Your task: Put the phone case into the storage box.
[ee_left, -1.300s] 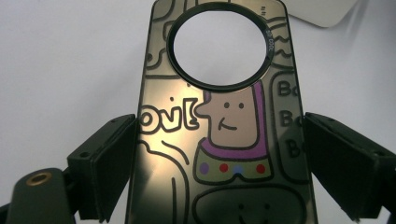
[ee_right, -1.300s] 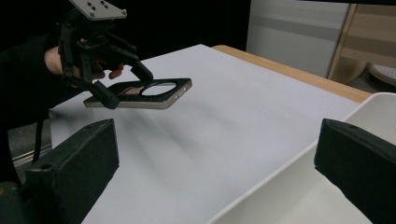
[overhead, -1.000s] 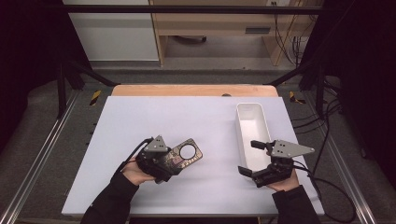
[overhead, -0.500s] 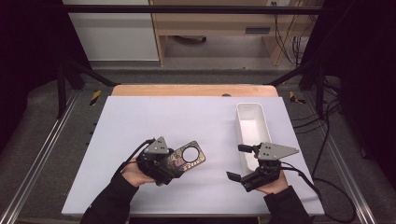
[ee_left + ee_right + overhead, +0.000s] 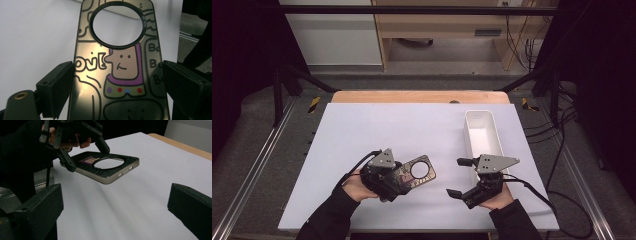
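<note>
We see the long white rectangular plastic tray (image 5: 497, 142) at the right of the white table (image 5: 362, 130), nothing showing inside it. Our left gripper (image 5: 398, 181) clamps the dark, cartoon-printed phone case with a round camera cutout (image 5: 414, 172) by its long edges, holding it flat, lifted off the table. Our right gripper (image 5: 460, 177) lies level beside the tray, jaws spread wide and empty, pointing at the case.

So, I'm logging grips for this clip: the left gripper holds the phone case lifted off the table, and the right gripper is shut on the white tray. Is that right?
Not quite. The right gripper holds nothing: its jaws stand wide open over the table, beside the white tray, as the high view shows. The rest stands: the left gripper holds the phone case lifted off the table.
</note>
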